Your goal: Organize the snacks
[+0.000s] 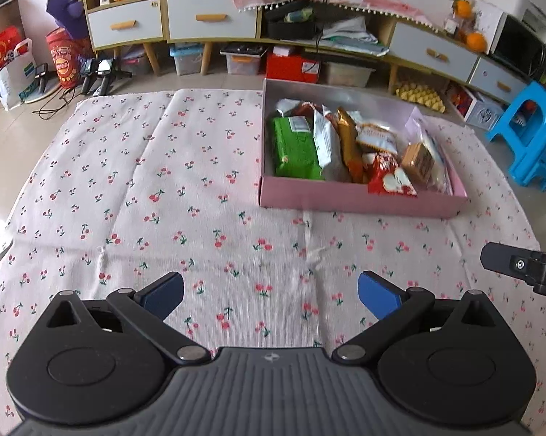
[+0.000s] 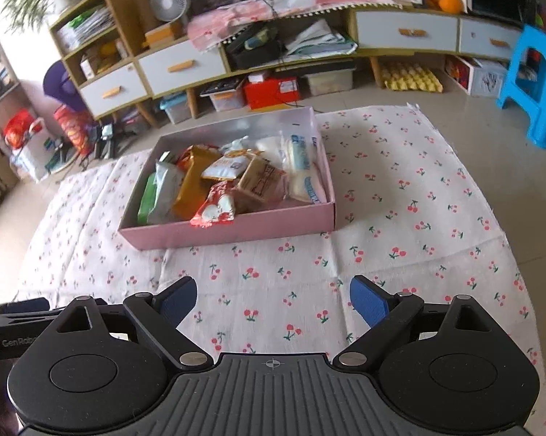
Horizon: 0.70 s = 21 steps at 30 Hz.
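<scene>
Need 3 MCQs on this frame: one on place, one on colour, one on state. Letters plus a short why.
1. Where are the snack packets?
A. Inside the pink box
B. Scattered on the cherry-print cloth
C. On the blue stool

2. What colour is the packet at the box's left end?
A. Red
B. Green
C. Blue

3. How does the right gripper stand?
A. Shut on a packet
B. Shut on nothing
C. Open, nothing between the pads

Key:
1 A: the packets all lie within the box walls, and the cloth around it carries none.
2 B: the green packet lies against the left wall in the left wrist view.
3 C: the blue pads stand wide apart with only cloth showing between them.
</scene>
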Each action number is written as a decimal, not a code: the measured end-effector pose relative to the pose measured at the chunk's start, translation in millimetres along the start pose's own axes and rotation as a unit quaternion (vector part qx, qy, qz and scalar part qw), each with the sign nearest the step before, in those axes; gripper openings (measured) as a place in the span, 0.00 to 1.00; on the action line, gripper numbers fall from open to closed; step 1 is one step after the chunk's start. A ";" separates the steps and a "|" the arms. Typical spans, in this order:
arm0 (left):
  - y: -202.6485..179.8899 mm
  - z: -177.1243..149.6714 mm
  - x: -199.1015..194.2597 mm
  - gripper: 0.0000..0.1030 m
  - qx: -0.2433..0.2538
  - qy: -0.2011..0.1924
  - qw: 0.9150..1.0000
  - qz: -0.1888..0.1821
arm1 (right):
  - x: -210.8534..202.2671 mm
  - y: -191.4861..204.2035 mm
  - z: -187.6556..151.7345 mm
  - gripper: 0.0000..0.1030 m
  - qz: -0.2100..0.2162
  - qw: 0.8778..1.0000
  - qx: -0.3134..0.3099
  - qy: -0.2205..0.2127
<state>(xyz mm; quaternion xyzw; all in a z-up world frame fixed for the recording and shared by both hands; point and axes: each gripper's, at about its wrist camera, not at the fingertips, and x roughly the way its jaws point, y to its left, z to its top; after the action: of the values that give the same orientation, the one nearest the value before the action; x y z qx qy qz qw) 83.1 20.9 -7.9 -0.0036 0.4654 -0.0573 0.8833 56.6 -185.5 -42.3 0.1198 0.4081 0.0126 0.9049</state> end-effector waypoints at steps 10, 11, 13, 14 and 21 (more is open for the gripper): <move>-10.0 -7.4 -5.8 0.99 0.016 0.000 0.999 0.032 | -3.1 9.7 -0.4 0.90 0.001 1.000 0.004 0.017; -10.3 -7.3 -6.5 0.99 0.015 -0.002 0.999 0.036 | -3.0 10.4 -0.3 0.90 0.001 1.000 0.003 0.018; -11.2 -7.5 -8.5 0.99 0.018 -0.010 0.999 0.041 | -2.8 10.4 -0.1 0.90 -0.001 1.000 0.009 0.017; -11.8 -7.2 -8.7 0.99 0.019 -0.011 0.999 0.041 | -2.9 10.4 0.1 0.90 -0.002 1.000 0.011 0.015; -12.7 -6.4 -12.6 0.99 0.019 -0.018 0.999 0.031 | -5.1 15.1 0.5 0.90 -0.016 1.000 -0.013 0.002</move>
<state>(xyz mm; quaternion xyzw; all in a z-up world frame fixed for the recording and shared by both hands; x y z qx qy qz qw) 69.6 9.9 -0.5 0.0266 0.4483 -0.0391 0.8926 54.7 -171.5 -34.7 0.1012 0.4115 0.0040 0.9058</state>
